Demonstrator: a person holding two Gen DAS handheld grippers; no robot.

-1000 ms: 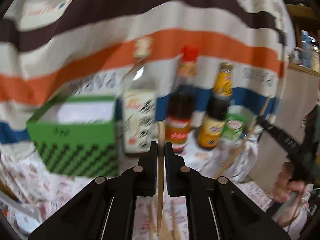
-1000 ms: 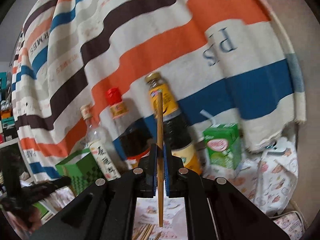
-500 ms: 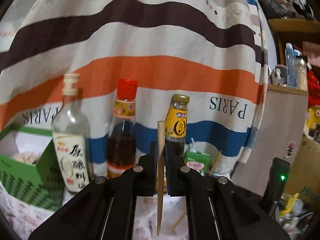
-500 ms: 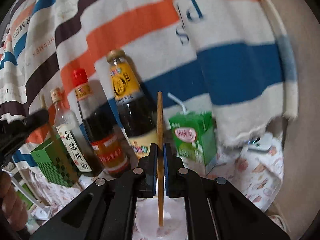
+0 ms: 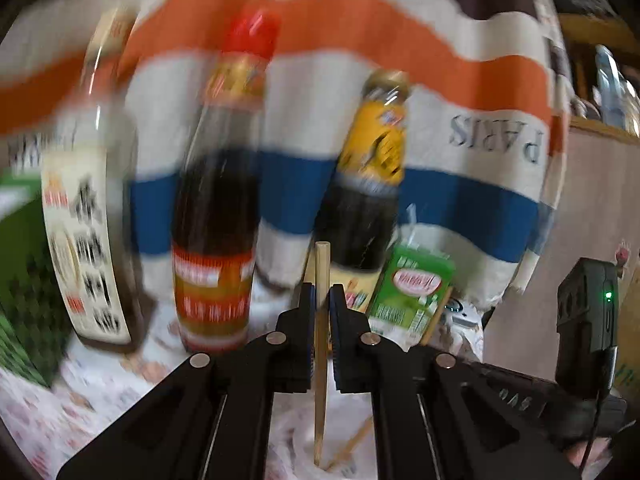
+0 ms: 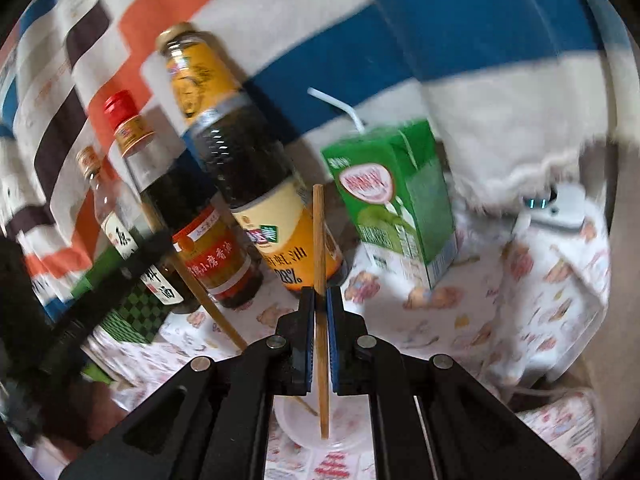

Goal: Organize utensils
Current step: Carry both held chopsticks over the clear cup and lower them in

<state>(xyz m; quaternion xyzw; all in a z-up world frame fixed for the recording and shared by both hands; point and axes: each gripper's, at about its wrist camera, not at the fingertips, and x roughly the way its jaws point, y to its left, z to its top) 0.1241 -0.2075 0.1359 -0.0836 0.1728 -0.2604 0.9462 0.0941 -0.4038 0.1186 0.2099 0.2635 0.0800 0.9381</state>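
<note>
Left gripper [image 5: 320,300] fingers closed on an upright chopstick [image 5: 321,344]. Right gripper [image 6: 320,304] fingers closed on a second chopstick [image 6: 320,320], lower tip above a clear cup [image 6: 298,420]. Bottles [image 6: 240,168] and carton [image 6: 396,200] stand behind on the worktop [image 6: 440,320].

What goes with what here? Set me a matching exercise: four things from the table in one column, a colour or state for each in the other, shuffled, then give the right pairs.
Things:
1. juice carton
2. tallest bottle's cap
3. chopstick in the right gripper
4. yellow-necked bottle

Colour or state:
A. red
B. clamped upright between shut fingers
C. green, with a white straw sticking out
D. dark liquid inside, gold cap

Pairs: 1-C, 2-A, 3-B, 4-D
</note>
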